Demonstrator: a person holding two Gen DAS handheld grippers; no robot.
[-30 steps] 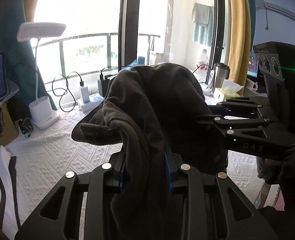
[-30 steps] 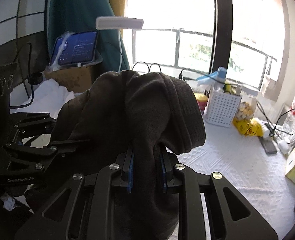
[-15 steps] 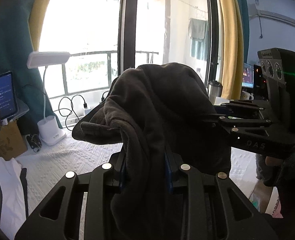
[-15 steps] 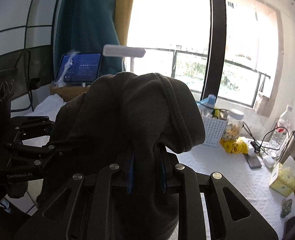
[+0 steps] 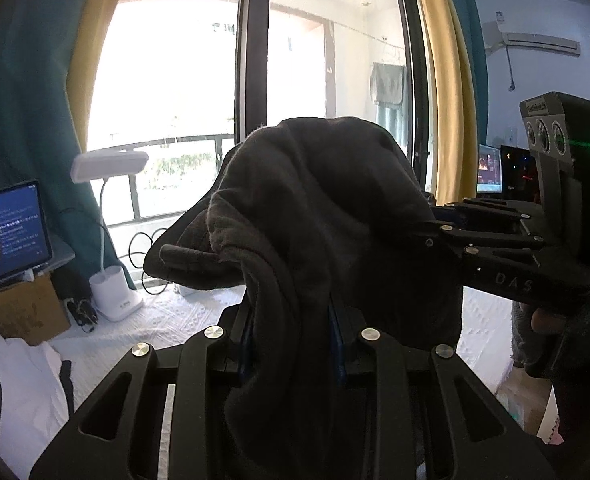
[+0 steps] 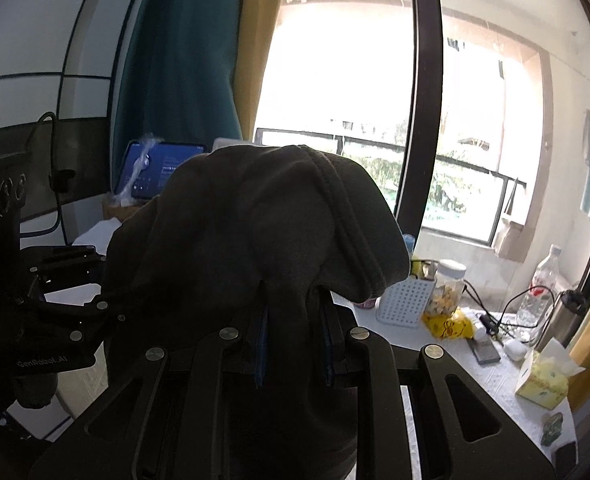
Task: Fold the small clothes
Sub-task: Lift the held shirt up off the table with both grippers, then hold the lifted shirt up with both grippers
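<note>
A dark grey garment point(image 5: 319, 216) hangs in the air between both grippers, bunched and draped over their fingers. My left gripper point(image 5: 293, 344) is shut on one part of the cloth, which spills down between its blue pads. My right gripper point(image 6: 293, 344) is shut on another part of the same dark grey garment point(image 6: 263, 240). In the left wrist view the right gripper point(image 5: 435, 220) reaches in from the right, held by a hand, its tips buried in the cloth. In the right wrist view the left gripper point(image 6: 99, 276) comes in from the left. The fingertips are hidden by fabric.
Below lies a table with a white textured cloth point(image 5: 167, 316). On it stand a white desk lamp point(image 5: 111, 240), a tablet on a cardboard box point(image 5: 15, 232), a white basket point(image 6: 403, 300), a jar point(image 6: 447, 288), bottles, cables and a yellow tissue box point(image 6: 543, 380). A large window is behind.
Both grippers have risen with the garment and tilted upward; the table and its objects have dropped lower in both views. The grips on the cloth look the same.
</note>
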